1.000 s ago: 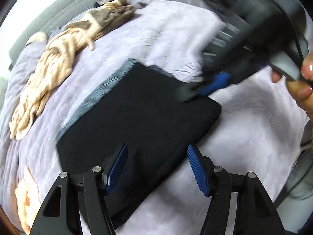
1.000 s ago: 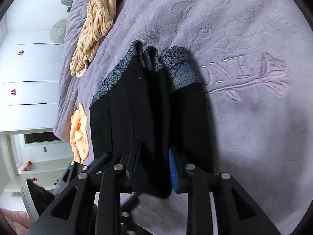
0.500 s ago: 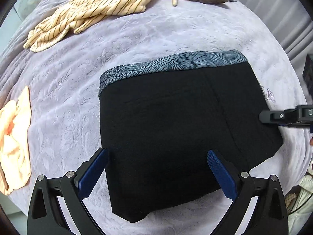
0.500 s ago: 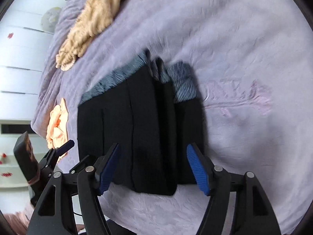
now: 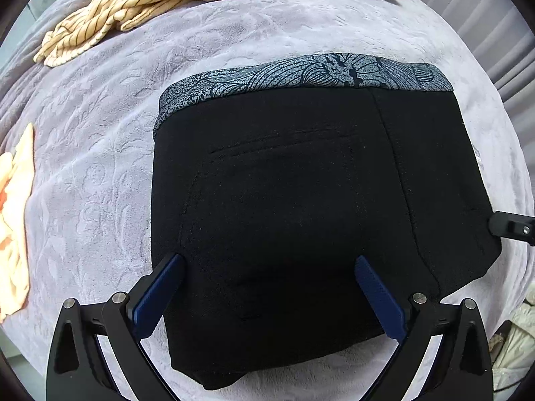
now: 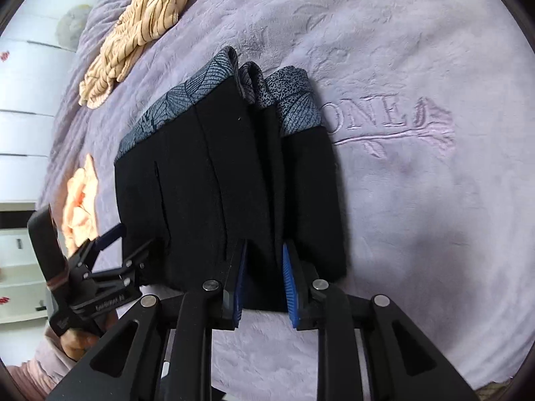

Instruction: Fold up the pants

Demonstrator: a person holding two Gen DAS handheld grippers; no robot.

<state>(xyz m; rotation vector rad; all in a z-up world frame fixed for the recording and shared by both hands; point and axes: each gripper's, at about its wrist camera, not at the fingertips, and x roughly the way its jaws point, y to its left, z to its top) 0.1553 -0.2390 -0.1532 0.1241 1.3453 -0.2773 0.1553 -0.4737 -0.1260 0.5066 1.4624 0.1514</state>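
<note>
- The pants (image 5: 301,207) are seen as a thick, folded black bundle lying on the lilac bed cover (image 5: 100,173), filling the centre of the left wrist view; in the right wrist view they sit left of centre, beside the embossed lettering (image 6: 367,118).
- The left claw (image 5: 267,287) is spread wide – its jaws have just been opening – and it hovers over the lower edge of the bundle, with cloth below the gap but nothing pressed by the pads.
- The right claw (image 6: 264,280) has just been closing; its blue pads are set narrowly on either side of a fold ridge at the bundle's near end. Whether the cloth is actually pinched cannot be told.
- Risk, as judged: if only one layer is caught by the right claw, the stack may be peeled open when lifted – the three loose folds visible at the patterned end would slide apart.
- Risk: a wide left claw lowered onto the top layer could drag it askew and wrinkle it.
- Orientation: the grey patterned waistband (image 5: 307,73) points toward the top of the left wrist frame, toward the striped garment (image 5: 140,10).
- The long axis is seen running left to right in the left wrist view; in the right wrist view the fold lines run from top to bottom.
</note>
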